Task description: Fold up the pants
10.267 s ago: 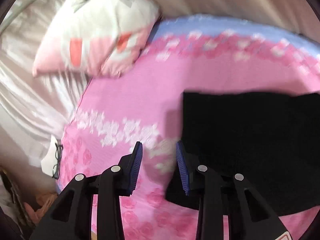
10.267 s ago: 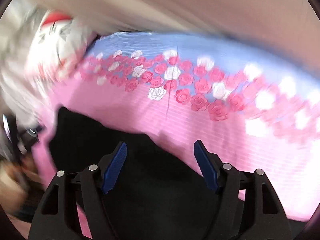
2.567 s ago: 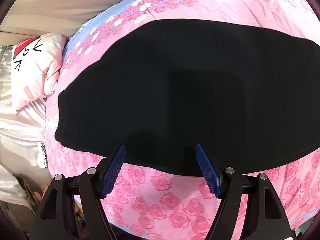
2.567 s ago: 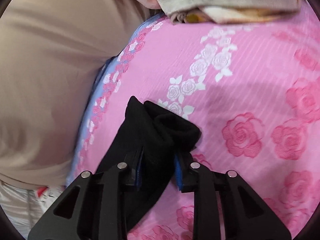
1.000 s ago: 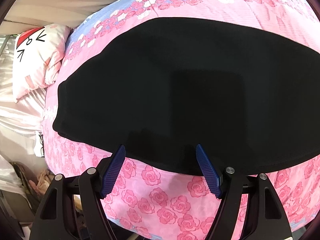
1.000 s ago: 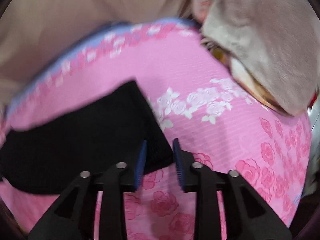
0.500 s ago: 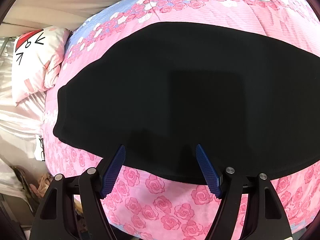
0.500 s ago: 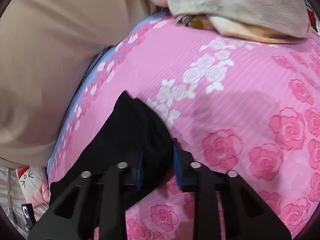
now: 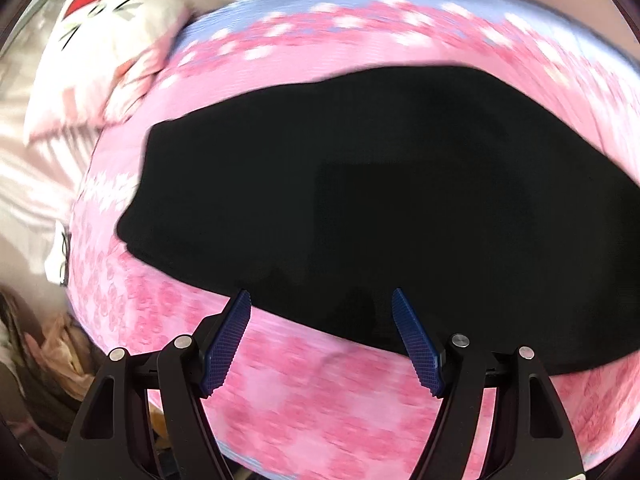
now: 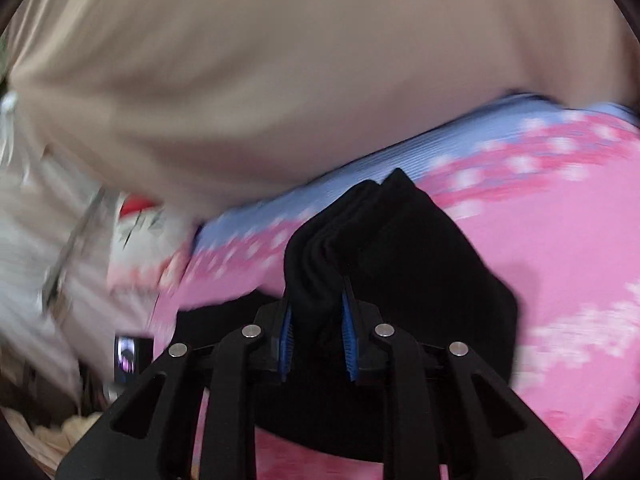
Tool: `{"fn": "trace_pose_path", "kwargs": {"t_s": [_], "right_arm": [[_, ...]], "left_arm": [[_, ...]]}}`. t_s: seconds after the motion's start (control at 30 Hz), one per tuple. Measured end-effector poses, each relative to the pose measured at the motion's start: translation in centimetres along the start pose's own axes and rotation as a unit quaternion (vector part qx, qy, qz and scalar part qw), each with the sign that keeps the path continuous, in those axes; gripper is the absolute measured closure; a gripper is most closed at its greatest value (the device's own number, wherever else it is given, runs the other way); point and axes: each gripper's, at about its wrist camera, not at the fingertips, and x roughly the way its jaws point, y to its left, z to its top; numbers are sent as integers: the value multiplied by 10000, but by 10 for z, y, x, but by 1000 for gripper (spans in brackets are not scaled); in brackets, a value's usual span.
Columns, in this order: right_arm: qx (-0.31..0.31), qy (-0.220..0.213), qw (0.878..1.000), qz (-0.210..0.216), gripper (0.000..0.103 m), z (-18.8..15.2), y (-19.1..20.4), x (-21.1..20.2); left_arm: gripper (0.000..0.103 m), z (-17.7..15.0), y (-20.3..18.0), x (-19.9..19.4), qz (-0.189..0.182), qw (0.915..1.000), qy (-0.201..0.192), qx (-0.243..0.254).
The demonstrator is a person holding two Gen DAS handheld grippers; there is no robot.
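On the pink floral bedspread (image 9: 320, 412) | black pants (image 9: 360, 200) spread flat; one end now lifted, bunched | right gripper (image 10: 316, 336) clamped on that end, swung toward pillow (image 9: 108, 52) since half-second prior | left gripper (image 9: 320, 336) held apart, empty | fold-over judged underway.

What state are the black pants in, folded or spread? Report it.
Mid-fold: the black pants lie mostly flat on the pink bedspread, while the right gripper lifts one bunched end.

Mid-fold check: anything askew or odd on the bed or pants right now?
Nothing damaged or spilled. The right gripper pinches a bunched, lifted end of the black pants, which otherwise lie flat on the pink floral bedspread. The left gripper is open at their near edge. Both views are motion-blurred.
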Motion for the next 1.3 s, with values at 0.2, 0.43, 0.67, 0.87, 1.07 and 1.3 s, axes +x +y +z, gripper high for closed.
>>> {"fn": "trace_pose_path", "kwargs": {"t_s": [0.2,0.43,0.67,0.87,1.07,1.3], "right_arm": [[-1309,1959,9718,-10,84,-85,107,184],[-1414,2153,9634,-743,73,-129,136,204],[302,1420,9888,-333,66,-94,114,149],[-347,2018,9744,-928,66,-119,141,194],[-1997,2406,9290,-1980,46,-153,169,232],[-3490,1903,8867,-2360,38,-147,254,228]], "left_arm": [[32,3,99,17,-29,9978,-103,-654],[32,-5,177,51,55,9968,-55,-796],[32,-2,222,81,-262,9931,138,-1132],[32,13,228,91,-400,9932,117,-1083],[32,18,228,93,-492,9933,76,-1044],[32,7,260,101,-448,9869,161,-1544]]}}
